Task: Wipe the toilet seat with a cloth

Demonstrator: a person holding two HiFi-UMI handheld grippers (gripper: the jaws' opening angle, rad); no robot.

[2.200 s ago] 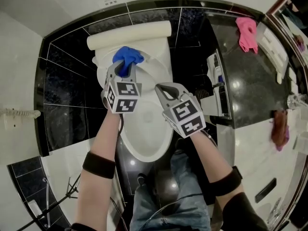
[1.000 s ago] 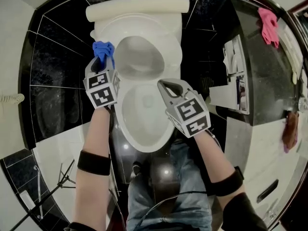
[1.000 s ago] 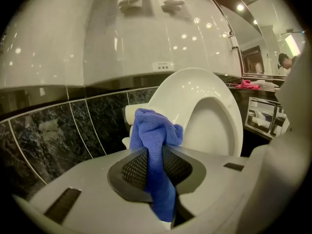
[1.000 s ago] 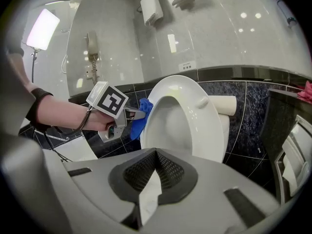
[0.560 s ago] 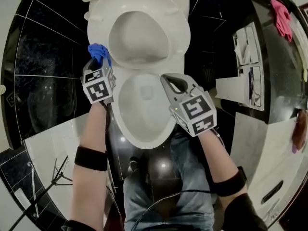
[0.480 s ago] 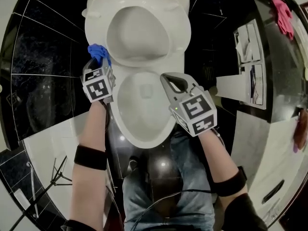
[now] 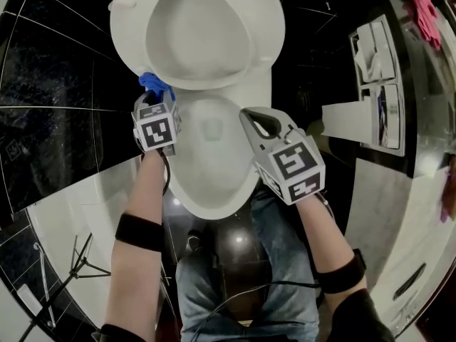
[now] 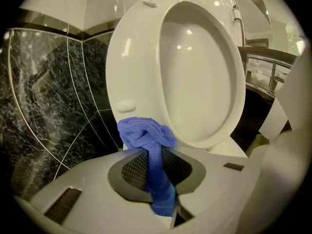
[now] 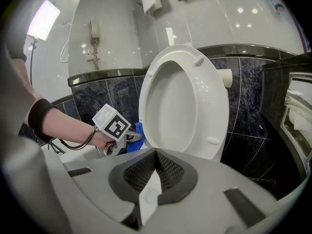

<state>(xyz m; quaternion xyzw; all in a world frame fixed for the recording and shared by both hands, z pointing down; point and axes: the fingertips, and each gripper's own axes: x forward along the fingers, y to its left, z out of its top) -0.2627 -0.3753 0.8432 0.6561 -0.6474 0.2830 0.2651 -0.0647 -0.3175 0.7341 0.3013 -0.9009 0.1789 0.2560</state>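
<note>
Jeans [image 7: 249,262] fill the bottom of the head view, and above them run the person's two forearms, each with one black elastic band [image 7: 140,231]. Each hand holds one grey gripper topped by a marker cube [image 7: 293,164]; the cubes carry black-and-white square patterns, not letters.

The left gripper [image 7: 159,98] is clamped on one blue knitted cloth [image 7: 155,85]. In its own view the strip runs down between the mesh pads [image 8: 134,167] and bunches into a wad [image 8: 145,133] past the tips.

The right gripper [image 7: 250,115] has its jaws together with nothing between them (its view shows only pale porcelain beyond the tips [image 9: 155,155]), and it hangs over the right rim of the white ceramic toilet bowl [image 7: 187,194].

The wad sits at the lower left edge of the white oval toilet seat [image 7: 196,38], which stands tipped upright. Whether the two touch cannot be told. Two small bumpers [image 9: 212,140] show on the seat's right edge.

Beyond are black marble wall tiles [image 7: 57,70] and one pink cloth [image 7: 425,13] on a dark counter [image 7: 417,98].
</note>
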